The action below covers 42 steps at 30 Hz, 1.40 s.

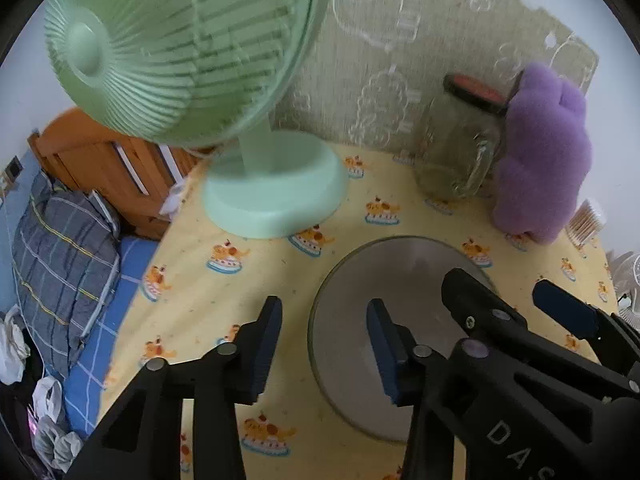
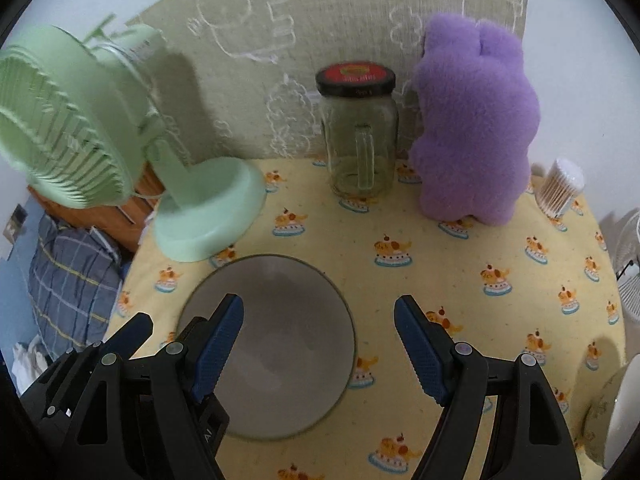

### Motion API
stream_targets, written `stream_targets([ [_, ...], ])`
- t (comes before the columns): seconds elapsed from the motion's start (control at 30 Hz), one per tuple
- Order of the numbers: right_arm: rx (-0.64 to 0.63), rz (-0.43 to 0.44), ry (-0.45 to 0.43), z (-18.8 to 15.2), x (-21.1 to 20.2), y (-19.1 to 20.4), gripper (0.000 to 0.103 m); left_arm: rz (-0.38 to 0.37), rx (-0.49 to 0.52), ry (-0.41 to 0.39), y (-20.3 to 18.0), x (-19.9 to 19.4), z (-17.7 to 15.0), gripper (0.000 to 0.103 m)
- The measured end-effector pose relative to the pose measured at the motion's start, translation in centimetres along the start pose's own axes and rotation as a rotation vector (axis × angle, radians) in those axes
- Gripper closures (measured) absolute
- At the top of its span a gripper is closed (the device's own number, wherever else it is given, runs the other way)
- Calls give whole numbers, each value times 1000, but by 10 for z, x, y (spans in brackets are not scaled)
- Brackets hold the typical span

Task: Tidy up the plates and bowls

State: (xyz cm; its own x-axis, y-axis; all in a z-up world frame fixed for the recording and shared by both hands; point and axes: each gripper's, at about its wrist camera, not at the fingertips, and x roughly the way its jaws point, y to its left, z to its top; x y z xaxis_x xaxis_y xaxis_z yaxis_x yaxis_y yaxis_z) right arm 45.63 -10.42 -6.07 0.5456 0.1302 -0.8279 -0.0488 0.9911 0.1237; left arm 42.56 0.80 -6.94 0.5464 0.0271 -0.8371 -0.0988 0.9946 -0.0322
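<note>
Yellow printed tablecloth (image 2: pixel 460 280), grey bowl (image 2: pixel 280 344) lower centre.
Left gripper (image 1: pixel 326 344) narrow, straddling the bowl's rim; right gripper (image 2: pixel 320 348) wide, likewise; neither pressing.

Item count, worktop (image 2: pixel 460 280):
- glass bowl (image 2: pixel 276 344): one
- white plate (image 2: pixel 624 408), partly out of frame at right edge: one
- green desk fan (image 2: pixel 100 128): one
- lidded glass jar (image 2: pixel 360 140) with handle: one
- purple plush toy (image 2: pixel 476 128): one
- cotton swab container (image 2: pixel 562 188): one
- tongs: two sets, left (image 1: pixel 324 344), right (image 2: pixel 320 344)
- plaid pillow (image 1: pixel 60 248), on bed beside worktop: one
</note>
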Motion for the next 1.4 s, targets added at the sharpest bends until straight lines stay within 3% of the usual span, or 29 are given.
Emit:
stream_targets([
  [0.13,-2,9,33,-2,18,-3,42,2,-1,32,0,18,0,67],
  [0.23,4,10,52,-2,27,-6,57,9,10,42,-1,25,0,78],
  [0.3,5,4,55,-2,30,-7,62,-5,12,54,-2,29,0,85],
  [0.4,-4,-12,49,-1,31,-7,68,7,26,50,-4,30,0,85],
  [0.97,28,-24,85,-14,13,-14,68,11,65,74,-14,11,-12,85],
  [1.4,51,-40,57,-44,-53,-18,68,-15,85,40,-23,-48,-36,84],
])
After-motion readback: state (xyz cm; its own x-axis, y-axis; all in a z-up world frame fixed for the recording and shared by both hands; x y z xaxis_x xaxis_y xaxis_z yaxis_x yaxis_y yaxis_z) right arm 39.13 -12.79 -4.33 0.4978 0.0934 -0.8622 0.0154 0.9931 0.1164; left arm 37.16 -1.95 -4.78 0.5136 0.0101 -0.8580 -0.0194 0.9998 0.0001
